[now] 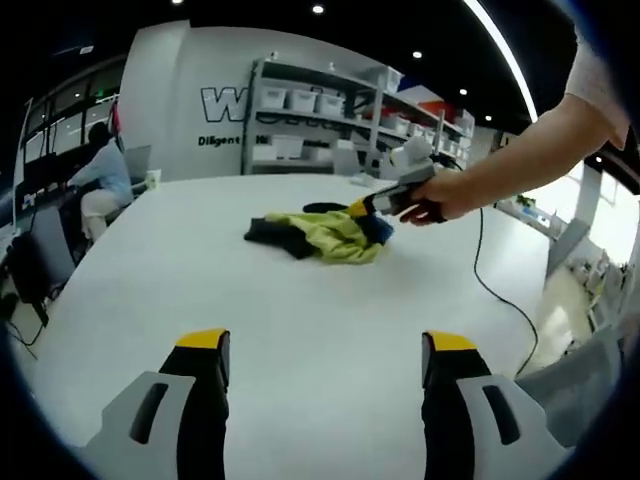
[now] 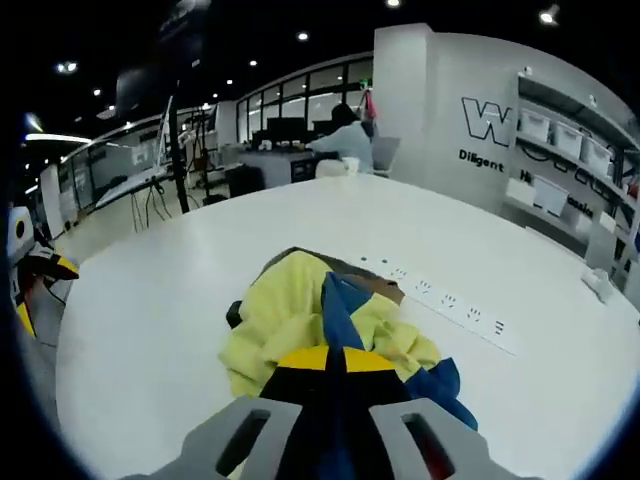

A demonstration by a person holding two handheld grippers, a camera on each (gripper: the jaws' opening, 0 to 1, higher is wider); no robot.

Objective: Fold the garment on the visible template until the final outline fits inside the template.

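My right gripper (image 2: 335, 365) has its yellow-tipped jaws pressed together on a blue fold of the garment (image 2: 310, 320), which runs up between them; in the left gripper view I can see that same tool (image 1: 372, 204) in the person's hand (image 1: 432, 203), nosed into the far side of the heap. My left gripper (image 1: 325, 365) hangs well back from it with its jaws wide apart and nothing between them, only bare white table (image 1: 300, 300) ahead. The garment sits crumpled near the middle of that table, a loose mound of yellow-green cloth with blue panels and a dark edge spilling toward one side. I cannot make out a template outline anywhere on the tabletop, though a dark patch shows under the far edge of the heap in the right gripper view and may be part of it. I judge the cloth light, limp and quick to slump, so it will hold no shape once lifted and a pinch on one layer may drag others along. I would want a grip on a hem or corner rather than a bunched middle, and the left gripper on a second corner to spread it flat. A strip of sockets (image 2: 440, 298) set into the table lies just beyond the garment, where dragged cloth could catch.
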